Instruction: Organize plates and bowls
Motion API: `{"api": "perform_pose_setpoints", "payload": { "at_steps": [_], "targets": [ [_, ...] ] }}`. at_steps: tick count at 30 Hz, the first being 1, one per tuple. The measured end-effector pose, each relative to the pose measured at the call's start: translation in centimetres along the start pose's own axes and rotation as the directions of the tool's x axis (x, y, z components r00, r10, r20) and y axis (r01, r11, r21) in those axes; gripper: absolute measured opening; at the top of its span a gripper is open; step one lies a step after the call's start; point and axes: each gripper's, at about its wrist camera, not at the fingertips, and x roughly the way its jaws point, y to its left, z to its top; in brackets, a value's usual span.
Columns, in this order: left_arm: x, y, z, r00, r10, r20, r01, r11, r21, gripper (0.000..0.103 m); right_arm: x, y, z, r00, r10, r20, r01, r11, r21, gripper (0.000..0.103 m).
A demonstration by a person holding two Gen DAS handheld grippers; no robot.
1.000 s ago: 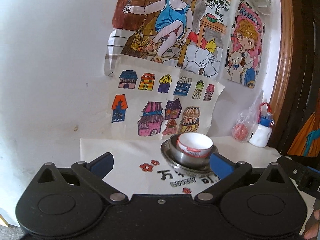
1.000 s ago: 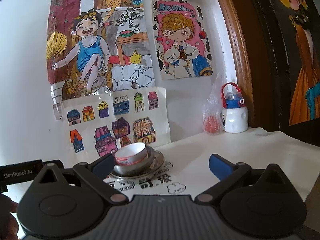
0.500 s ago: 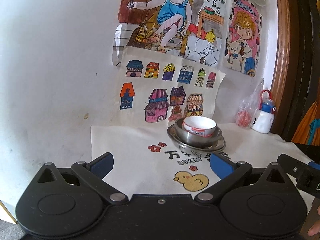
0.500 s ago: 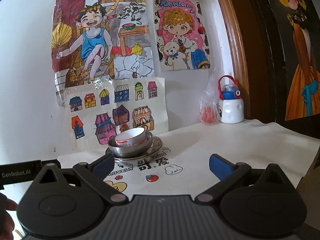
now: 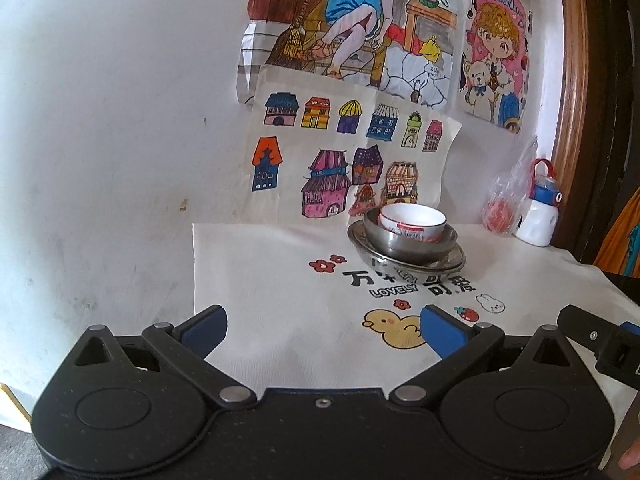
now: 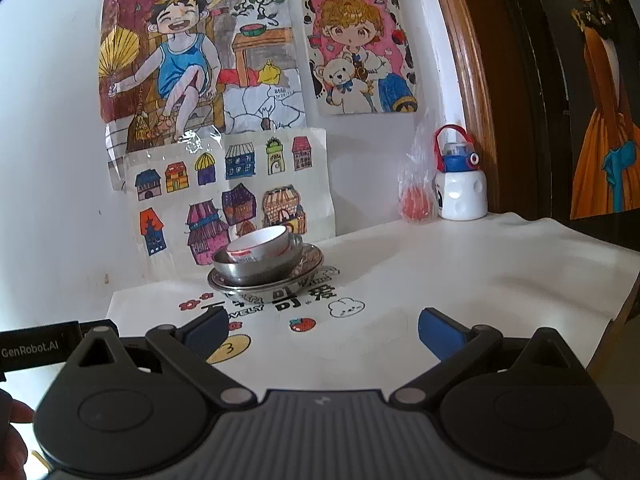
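A stack stands at the back of the table near the wall: a white ceramic bowl [image 5: 412, 222] [image 6: 262, 244] sits tilted inside a steel bowl [image 5: 412, 244] [image 6: 260, 266], which sits on a steel plate [image 5: 452, 262] [image 6: 310, 266]. My left gripper [image 5: 322, 330] is open and empty, well short of the stack, which lies ahead and to its right. My right gripper [image 6: 322, 332] is open and empty, also well short, with the stack ahead and to its left.
A white tablecloth [image 5: 280, 280] [image 6: 460, 264] with cartoon prints covers the table. A white bottle with a blue and red lid [image 5: 540, 216] [image 6: 460, 188] and a plastic bag with something red [image 5: 504, 208] [image 6: 416, 200] stand at the back right. Drawings hang on the wall.
Both grippers have drawn back from the stack, which now looks smaller and farther. More tablecloth shows in front. Both stay open.
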Motion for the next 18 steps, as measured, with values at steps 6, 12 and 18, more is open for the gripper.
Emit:
{"api": "perform_pose_setpoints", "payload": {
  "at_steps": [6, 12, 18],
  "targets": [
    [0.25, -0.11, -0.22, 1.0, 0.001, -0.009, -0.001, 1.0, 0.003, 0.102, 0.27, -0.14, -0.2, 1.0, -0.002, -0.008, 0.002, 1.0, 0.002, 0.103],
    [0.51, -0.18, -0.21, 1.0, 0.001, -0.014, -0.001, 1.0, 0.001, 0.102, 0.59, -0.29, -0.26, 1.0, -0.004, -0.016, 0.004, 1.0, 0.001, 0.103],
    [0.72, -0.23, -0.21, 1.0, 0.002, -0.018, -0.002, 1.0, 0.002, 0.102, 0.72, -0.4, -0.31, 1.0, -0.005, -0.019, 0.005, 1.0, 0.003, 0.103]
  ]
}}
